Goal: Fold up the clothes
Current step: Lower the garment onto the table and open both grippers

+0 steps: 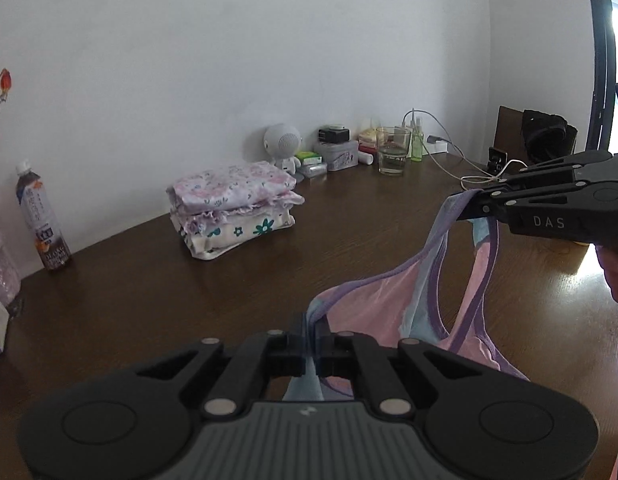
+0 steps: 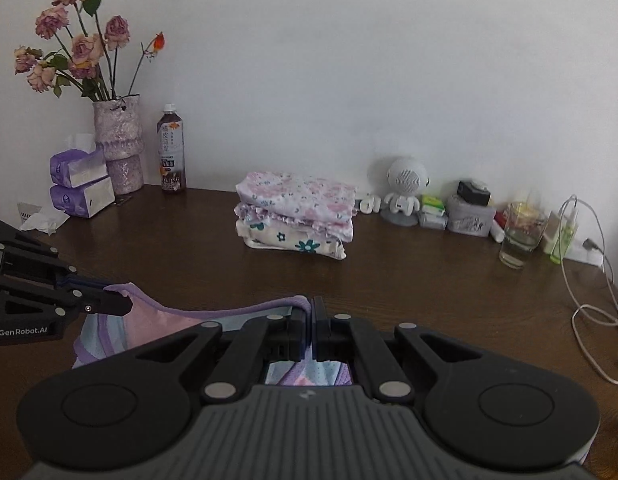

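Observation:
A pink, light-blue and purple-trimmed garment (image 1: 373,312) hangs stretched between both grippers above the dark wooden table (image 1: 189,280). My left gripper (image 1: 312,324) is shut on one edge of it; the cloth runs down between the fingers. My right gripper (image 1: 471,200), seen from the side at the right, is shut on the other purple-trimmed edge. In the right wrist view the right gripper (image 2: 312,312) pinches the garment (image 2: 165,324) at centre, and the left gripper (image 2: 121,300) holds it at the left. A stack of folded floral clothes (image 2: 297,216) sits mid-table.
Along the wall stand a vase of dried roses (image 2: 117,140), tissue packs (image 2: 81,188), a drink bottle (image 2: 172,152), a white robot-shaped speaker (image 2: 405,192), small boxes (image 2: 467,212), a glass (image 2: 519,236) and a white charging cable (image 2: 593,304). A hand (image 1: 617,276) shows at the right.

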{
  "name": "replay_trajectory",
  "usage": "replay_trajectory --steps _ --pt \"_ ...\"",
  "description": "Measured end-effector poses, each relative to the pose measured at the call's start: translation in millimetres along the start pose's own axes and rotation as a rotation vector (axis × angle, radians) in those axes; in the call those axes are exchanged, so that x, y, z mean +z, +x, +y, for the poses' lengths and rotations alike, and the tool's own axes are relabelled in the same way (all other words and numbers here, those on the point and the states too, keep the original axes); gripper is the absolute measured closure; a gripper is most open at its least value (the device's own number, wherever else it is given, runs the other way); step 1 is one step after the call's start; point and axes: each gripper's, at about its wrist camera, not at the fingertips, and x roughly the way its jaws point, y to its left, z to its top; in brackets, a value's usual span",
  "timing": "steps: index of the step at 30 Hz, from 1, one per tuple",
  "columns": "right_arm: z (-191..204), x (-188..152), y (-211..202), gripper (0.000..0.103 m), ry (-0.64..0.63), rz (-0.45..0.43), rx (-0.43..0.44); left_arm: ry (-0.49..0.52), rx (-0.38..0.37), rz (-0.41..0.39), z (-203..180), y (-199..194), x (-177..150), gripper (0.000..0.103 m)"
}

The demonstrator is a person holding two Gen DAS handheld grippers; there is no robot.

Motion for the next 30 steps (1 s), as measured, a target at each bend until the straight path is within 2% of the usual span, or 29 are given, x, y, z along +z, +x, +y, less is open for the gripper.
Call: replay_trajectory --steps 3,5,7,8,11,13,15,17,20,21,22,25,26,28,29,30 --pt "-11.3 -6.3 17.3 0.101 0.044 0.031 0.014 -0.029 -0.006 0.027 3.8 17.1 0.6 0.094" --pt "-18.8 -10.3 28.7 0.101 0.074 0.052 0.023 -0.055 -0.008 0.045 6.9 28.6 0.6 0.084" --pt "-24.2 -15.0 37.9 0.101 0.101 0.068 0.025 -0.088 -0.022 0.052 10.4 36.8 -0.1 0.060" --pt "-26.7 -17.3 42.4 0.101 0.114 0.076 0.026 -0.107 -0.032 0.052 12.7 39.4 -1.1 0.056" --pt "-34.5 -24.5 55.8 0.101 0.154 0.100 0.029 -0.138 -0.070 0.026 18.6 35.9 -4.7 0.051" --pt "-39.6 -29.2 64.7 0.101 0.181 0.115 0.031 -0.138 -0.092 0.002 20.1 25.6 -9.6 0.043" --pt "-44.8 -34.0 73.6 0.101 0.208 0.131 0.033 -0.120 -0.106 -0.003 18.3 16.2 -16.2 0.041" --pt "-49.9 -38.8 82.6 0.099 0.234 0.147 0.035 -0.068 -0.102 0.020 11.9 11.0 -25.6 0.041" --pt "-55.5 -43.0 86.8 0.094 0.270 0.159 0.034 -0.013 -0.040 0.059 5.9 12.1 -41.7 0.041" --pt "-56.4 -43.3 83.0 0.087 0.282 0.150 0.031 -0.008 -0.022 0.070 6.0 13.3 -46.4 0.041" --pt "-55.4 -43.5 75.0 0.078 0.281 0.122 0.026 -0.015 -0.021 0.080 7.9 14.4 -50.4 0.042" --pt "-40.2 -43.9 42.3 0.073 0.195 0.019 0.036 -0.053 -0.038 0.108 15.1 20.3 -59.0 0.043" --pt "-29.6 -44.7 32.6 0.070 0.140 0.007 0.072 -0.066 -0.045 0.115 17.1 22.4 -61.2 0.043" --pt "-7.0 -46.7 14.4 0.060 0.025 -0.005 0.155 -0.076 -0.051 0.118 17.4 26.2 -63.0 0.054" --pt "2.7 -48.4 13.8 0.059 -0.016 0.004 0.167 -0.078 -0.053 0.118 16.9 28.1 -64.0 0.059" --pt "12.1 -50.3 15.4 0.058 -0.053 0.016 0.172 -0.078 -0.053 0.116 16.1 29.3 -65.1 0.073"
